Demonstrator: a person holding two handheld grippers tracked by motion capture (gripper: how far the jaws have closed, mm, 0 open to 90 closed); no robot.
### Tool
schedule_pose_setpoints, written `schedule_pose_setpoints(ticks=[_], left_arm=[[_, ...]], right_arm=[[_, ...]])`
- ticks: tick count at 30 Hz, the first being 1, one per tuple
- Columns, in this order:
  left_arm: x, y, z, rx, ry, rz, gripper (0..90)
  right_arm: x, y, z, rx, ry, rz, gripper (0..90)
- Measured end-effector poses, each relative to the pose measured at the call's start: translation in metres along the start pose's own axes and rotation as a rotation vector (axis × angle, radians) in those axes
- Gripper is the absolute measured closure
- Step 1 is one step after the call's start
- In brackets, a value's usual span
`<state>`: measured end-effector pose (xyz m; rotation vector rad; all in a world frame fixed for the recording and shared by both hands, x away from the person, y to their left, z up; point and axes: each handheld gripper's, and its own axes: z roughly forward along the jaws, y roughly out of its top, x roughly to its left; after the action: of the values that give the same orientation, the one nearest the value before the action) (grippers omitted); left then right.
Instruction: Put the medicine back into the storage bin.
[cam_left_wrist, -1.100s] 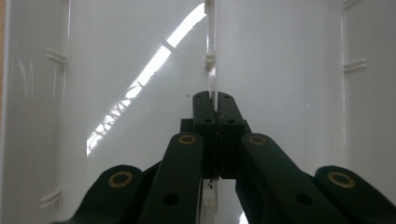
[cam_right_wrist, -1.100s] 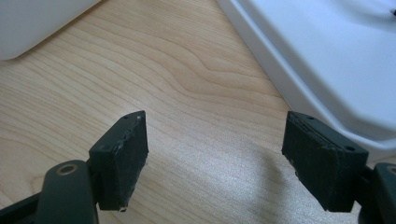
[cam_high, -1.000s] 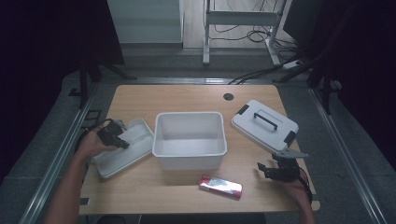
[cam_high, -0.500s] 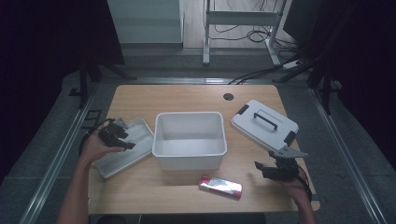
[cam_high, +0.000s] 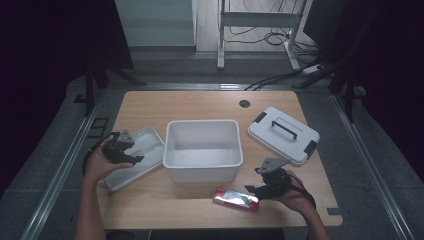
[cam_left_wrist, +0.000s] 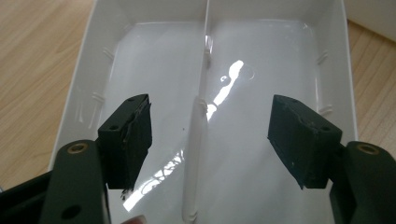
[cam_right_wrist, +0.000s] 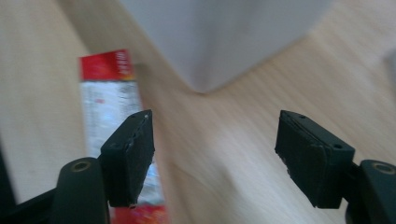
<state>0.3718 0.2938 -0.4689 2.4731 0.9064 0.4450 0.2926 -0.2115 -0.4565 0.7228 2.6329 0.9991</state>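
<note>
Your left tongs (cam_left_wrist: 210, 135), jaws just spreading, hang empty over the divided white tray (cam_left_wrist: 261, 60) at the bench's left. Your right tongs (cam_right_wrist: 215, 154), narrowing slightly, gape beside the red-and-silver packet (cam_right_wrist: 105, 107) at the bench's front edge.

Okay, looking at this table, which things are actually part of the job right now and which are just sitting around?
In the job:
- shallow white plastic divided tray, under the open left hand-held gripper
- red and silver foil packet, beside the open right hand-held gripper

Lying about:
- deep white plastic bin, nothing visible inside
- grey lid with black handle
- wooden table
</note>
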Motion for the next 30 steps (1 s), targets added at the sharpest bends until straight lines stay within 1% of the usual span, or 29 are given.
schedule_pose_setpoints(ticks=[2, 5, 7, 8, 10, 12, 15, 17, 21, 24, 26, 28, 30], left_arm=[[0.000, 0.001, -0.001, -0.003, 0.006, 0.003, 30.3], [-0.001, -0.001, -0.001, -0.021, -0.004, -0.005, 30.2], [-0.003, -0.002, -0.002, -0.021, 0.003, -0.006, 30.2], [-0.003, -0.002, -0.003, -0.020, 0.008, -0.006, 30.3], [-0.004, -0.003, -0.006, -0.029, 0.014, -0.012, 30.3], [-0.004, -0.004, -0.007, -0.026, 0.020, -0.017, 30.3], [-0.004, -0.006, -0.005, -0.015, 0.025, -0.023, 30.3], [-0.005, -0.006, -0.004, -0.010, 0.027, -0.027, 30.3], [-0.005, -0.006, -0.001, -0.006, 0.024, -0.029, 30.3], [-0.005, -0.007, 0.001, -0.004, 0.023, -0.029, 30.3], [-0.005, -0.007, 0.001, -0.004, 0.021, -0.030, 30.3], [-0.004, -0.008, 0.000, -0.009, 0.022, -0.034, 30.3], [-0.004, -0.009, -0.001, -0.013, 0.017, -0.035, 30.4]], right_arm=[[0.008, 0.007, 0.004, 0.027, 0.030, -0.019, 29.5], [0.019, 0.013, 0.009, 0.076, 0.061, -0.047, 31.1], [0.025, 0.015, 0.015, 0.111, 0.084, -0.070, 31.9], [0.029, 0.016, 0.019, 0.141, 0.096, -0.085, 32.2], [0.033, 0.016, 0.025, 0.180, 0.109, -0.103, 32.6], [0.037, 0.017, 0.032, 0.217, 0.131, -0.116, 32.9], [0.040, 0.019, 0.038, 0.250, 0.150, -0.133, 34.3], [0.041, 0.020, 0.043, 0.282, 0.155, -0.146, 35.5], [0.043, 0.022, 0.047, 0.318, 0.169, -0.163, 38.8], [0.042, 0.024, 0.048, 0.346, 0.165, -0.158, 42.7], [0.041, 0.025, 0.050, 0.357, 0.175, -0.150, 45.3], [0.040, 0.025, 0.051, 0.374, 0.167, -0.143, 49.0], [0.040, 0.025, 0.053, 0.390, 0.165, -0.148, 49.8]])
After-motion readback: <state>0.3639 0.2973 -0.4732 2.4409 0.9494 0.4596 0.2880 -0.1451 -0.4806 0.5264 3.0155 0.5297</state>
